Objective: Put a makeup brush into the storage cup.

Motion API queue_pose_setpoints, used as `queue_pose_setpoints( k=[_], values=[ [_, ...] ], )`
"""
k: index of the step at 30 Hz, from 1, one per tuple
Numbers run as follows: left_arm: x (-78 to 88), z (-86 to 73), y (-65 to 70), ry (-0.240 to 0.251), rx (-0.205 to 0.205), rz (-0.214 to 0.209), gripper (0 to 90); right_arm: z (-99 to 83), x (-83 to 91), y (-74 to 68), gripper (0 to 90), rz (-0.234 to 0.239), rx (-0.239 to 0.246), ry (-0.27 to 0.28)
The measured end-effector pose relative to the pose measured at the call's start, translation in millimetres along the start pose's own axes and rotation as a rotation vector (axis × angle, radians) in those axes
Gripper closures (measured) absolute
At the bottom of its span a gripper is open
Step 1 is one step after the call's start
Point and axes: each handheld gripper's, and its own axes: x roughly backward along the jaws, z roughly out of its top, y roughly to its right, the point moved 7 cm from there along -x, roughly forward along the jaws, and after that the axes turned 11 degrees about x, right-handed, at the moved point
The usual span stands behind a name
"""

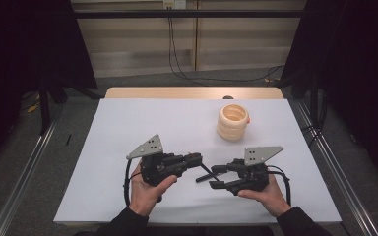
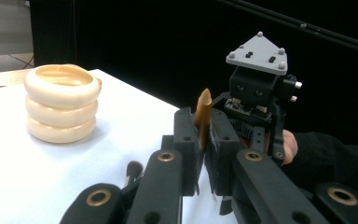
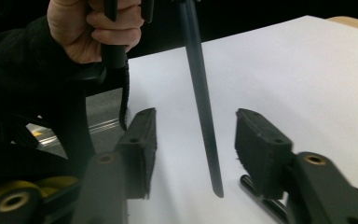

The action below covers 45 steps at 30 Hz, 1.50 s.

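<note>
Since the left tongs are clenched on a slim amber-tipped tool, its black shaft hangs over the desk between the released right tongs, likely for a handover.

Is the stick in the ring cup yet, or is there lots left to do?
Done: the left gripper has picked up and is clamped on a thin stick, whose amber end pokes up between its jaws. In hand: the black pointed end hangs between the open jaws of the right gripper, untouched. Left: the cream ring cup stands apart farther back, with no stick standing in it, so that step probably remains.
</note>
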Motion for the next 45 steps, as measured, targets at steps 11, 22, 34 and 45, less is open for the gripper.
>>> queue_pose_setpoints(
  k=[11,22,34,45],
  values=[
    [6.9,3.8,-1.6,0.001,-0.021,0.017,84.3,3.8,6.9,7.6,16.1,-0.061,-0.026,0.037],
    [10.0,4.0,0.4,-0.032,-0.044,0.055,84.3,7.2,9.9,2.9,3.9,-0.080,0.026,0.052],
    [12.5,6.8,-3.9,-0.099,-0.071,0.096,84.2,4.2,13.4,12.9,0.7,-0.145,0.032,0.066],
    [4.6,2.5,-7.4,-0.168,-0.066,0.122,84.2,1.6,12.2,8.9,4.6,-0.130,0.031,0.003]
  ],
)
